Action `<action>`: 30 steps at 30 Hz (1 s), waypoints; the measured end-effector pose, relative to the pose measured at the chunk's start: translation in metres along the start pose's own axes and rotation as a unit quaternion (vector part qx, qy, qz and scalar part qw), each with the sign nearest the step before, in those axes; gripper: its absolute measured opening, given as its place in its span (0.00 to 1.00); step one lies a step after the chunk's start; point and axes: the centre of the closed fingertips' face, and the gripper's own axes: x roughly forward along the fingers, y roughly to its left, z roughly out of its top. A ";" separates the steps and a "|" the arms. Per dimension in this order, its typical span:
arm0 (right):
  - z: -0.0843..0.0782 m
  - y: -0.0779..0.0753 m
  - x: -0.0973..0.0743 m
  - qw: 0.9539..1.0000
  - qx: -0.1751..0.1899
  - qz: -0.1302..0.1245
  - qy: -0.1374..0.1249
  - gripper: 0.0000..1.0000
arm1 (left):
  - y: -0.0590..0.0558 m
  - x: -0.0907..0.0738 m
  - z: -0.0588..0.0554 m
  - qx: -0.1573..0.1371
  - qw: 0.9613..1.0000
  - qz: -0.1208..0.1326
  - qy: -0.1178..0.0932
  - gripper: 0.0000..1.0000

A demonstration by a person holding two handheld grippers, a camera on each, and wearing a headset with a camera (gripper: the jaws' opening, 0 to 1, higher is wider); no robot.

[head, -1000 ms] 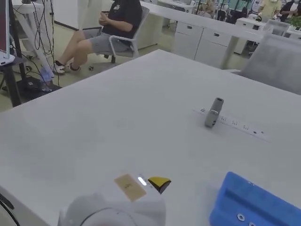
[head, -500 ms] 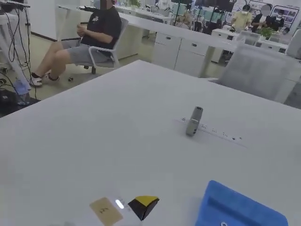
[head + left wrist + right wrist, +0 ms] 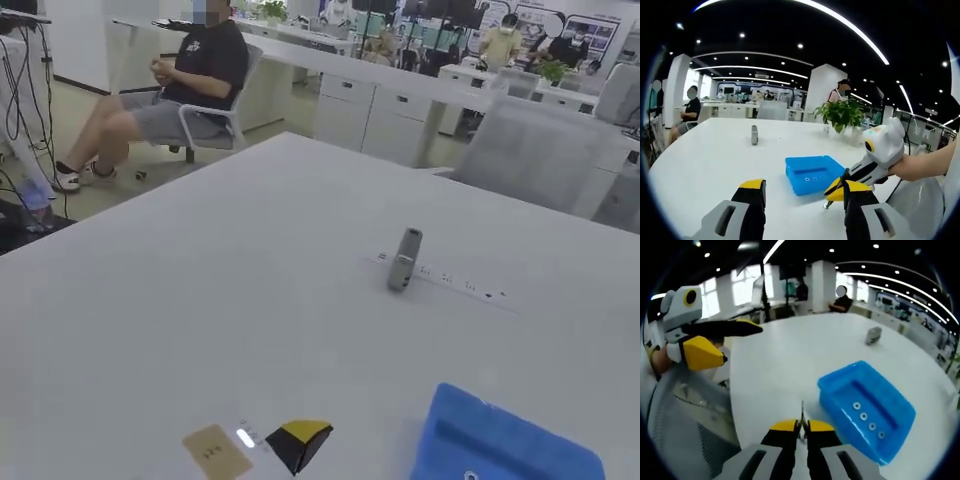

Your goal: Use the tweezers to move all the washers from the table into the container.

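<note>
The blue container (image 3: 865,405) lies on the white table (image 3: 790,355) to the right of my right gripper (image 3: 801,426), with several washers (image 3: 867,420) in a row inside it. My right gripper is shut on the tweezers (image 3: 801,412), whose thin tip points forward over the table, left of the container, with nothing visible on it. My left gripper (image 3: 802,192) stands open with nothing between its jaws, facing the container (image 3: 815,174) from the other side. In the head view a gripper's yellow tip (image 3: 300,440) shows at the bottom, left of the container (image 3: 500,440).
A grey cylinder (image 3: 404,258) rests on a power strip (image 3: 450,280) set in the table further back. A person sits on a chair (image 3: 215,105) beyond the far left corner. A potted plant (image 3: 842,114) stands at the table's far edge.
The head camera has swung, so the whole picture has shifted. The gripper's tip stays at the bottom edge, and nothing on the table has visibly moved.
</note>
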 end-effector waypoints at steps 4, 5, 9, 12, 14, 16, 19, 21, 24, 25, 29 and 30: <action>0.011 -0.005 -0.005 1.000 0.020 -0.003 -0.023 0.03 | 0.000 0.000 -0.001 0.000 1.000 0.000 0.002 0.62; 0.012 -0.005 -0.005 0.999 0.021 -0.003 -0.025 0.03 | 0.000 0.000 -0.001 0.000 1.000 0.000 0.002 0.62; 0.022 -0.013 -0.010 0.999 0.027 -0.011 -0.039 0.03 | 0.000 0.001 -0.002 0.000 1.000 0.000 0.005 0.62; 0.029 -0.019 -0.013 0.998 0.033 -0.016 -0.051 0.03 | 0.001 0.001 -0.002 0.001 1.000 0.000 0.006 0.62; 0.034 -0.021 -0.015 0.998 0.036 -0.017 -0.057 0.03 | 0.001 0.001 -0.003 0.001 1.000 0.001 0.007 0.62; 0.039 -0.022 -0.017 0.997 0.037 -0.018 -0.061 0.03 | 0.001 0.001 -0.003 0.001 1.000 0.002 0.006 0.62; 0.049 -0.024 -0.020 0.997 0.031 -0.018 -0.069 0.03 | 0.002 0.001 -0.003 0.002 1.000 0.003 0.008 0.62; 0.057 -0.025 -0.021 0.996 0.028 -0.018 -0.077 0.03 | 0.001 0.001 -0.003 0.002 1.000 0.001 0.008 0.62; 0.064 -0.028 -0.020 0.996 0.025 -0.019 -0.084 0.03 | 0.000 0.002 -0.004 0.002 1.000 0.000 0.009 0.62; 0.065 -0.028 -0.020 0.996 0.026 -0.019 -0.086 0.03 | 0.000 0.001 -0.003 0.003 1.000 0.000 0.009 0.62; 0.069 -0.029 -0.018 0.995 0.029 -0.019 -0.091 0.03 | 0.001 0.001 -0.003 0.002 1.000 0.000 0.008 0.62; 0.070 -0.029 -0.017 0.995 0.031 -0.018 -0.093 0.03 | 0.001 0.001 -0.003 0.002 1.000 0.000 0.009 0.62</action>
